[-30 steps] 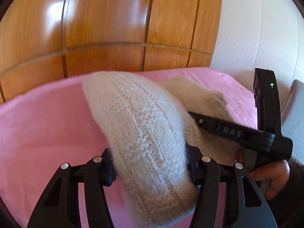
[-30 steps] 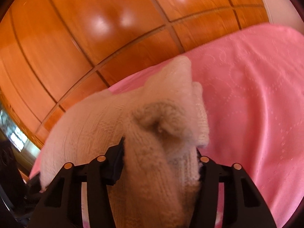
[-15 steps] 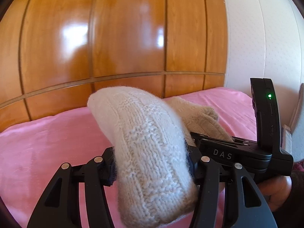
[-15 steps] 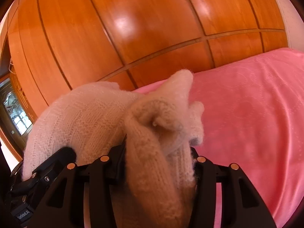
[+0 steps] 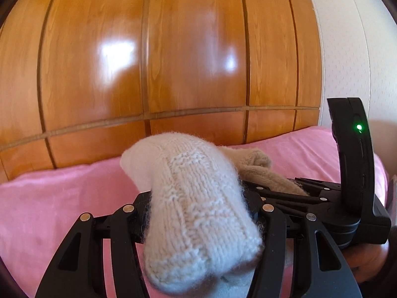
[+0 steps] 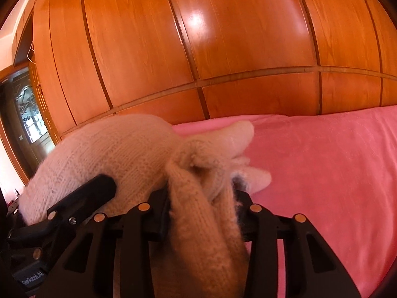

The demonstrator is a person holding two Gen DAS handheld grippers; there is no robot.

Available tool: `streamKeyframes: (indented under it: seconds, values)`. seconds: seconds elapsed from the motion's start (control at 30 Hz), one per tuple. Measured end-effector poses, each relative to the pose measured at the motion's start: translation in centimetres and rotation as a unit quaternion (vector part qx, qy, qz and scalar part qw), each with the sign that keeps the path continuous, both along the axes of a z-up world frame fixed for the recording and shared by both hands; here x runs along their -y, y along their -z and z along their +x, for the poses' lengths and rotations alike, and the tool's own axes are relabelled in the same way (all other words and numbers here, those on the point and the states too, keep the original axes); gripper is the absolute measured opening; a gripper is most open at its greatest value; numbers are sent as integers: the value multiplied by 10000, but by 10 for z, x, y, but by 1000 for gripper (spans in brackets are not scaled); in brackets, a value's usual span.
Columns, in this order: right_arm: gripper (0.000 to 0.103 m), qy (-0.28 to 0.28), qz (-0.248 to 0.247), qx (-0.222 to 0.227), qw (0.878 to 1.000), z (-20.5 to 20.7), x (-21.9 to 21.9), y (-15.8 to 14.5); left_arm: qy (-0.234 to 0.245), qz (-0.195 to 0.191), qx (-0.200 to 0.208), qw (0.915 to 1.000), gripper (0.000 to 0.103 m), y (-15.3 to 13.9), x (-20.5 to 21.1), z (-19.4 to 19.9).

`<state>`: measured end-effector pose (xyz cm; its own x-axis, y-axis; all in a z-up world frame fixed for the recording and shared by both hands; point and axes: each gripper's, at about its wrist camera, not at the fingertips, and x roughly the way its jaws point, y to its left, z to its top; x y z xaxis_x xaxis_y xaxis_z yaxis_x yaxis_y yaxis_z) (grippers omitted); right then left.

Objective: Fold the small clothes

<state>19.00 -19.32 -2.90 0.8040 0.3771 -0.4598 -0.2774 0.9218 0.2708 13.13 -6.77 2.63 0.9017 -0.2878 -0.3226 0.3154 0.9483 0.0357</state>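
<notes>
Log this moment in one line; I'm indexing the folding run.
left gripper: shut on knit garment | right gripper: jaws just closing, shut on knit garment | garment: lifted above pink bedspread | fold: not done

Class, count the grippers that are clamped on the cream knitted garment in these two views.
2: the left gripper pinches one bunched part of the knitted garment; the right gripper pinches another, close beside it.
</notes>
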Motion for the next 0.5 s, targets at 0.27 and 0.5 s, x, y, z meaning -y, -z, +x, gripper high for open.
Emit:
streamKeyframes:
  seconds: [0.27,0.5]
  values:
    - [37,-21,-38,-30,10000,44,14,16,-275,-91,-266,9992,54,23,-9,36]
    - [63,-225,-213,-212,9993,54,-1,41,-757,-867,-1240,9856,58,61,-66,39]
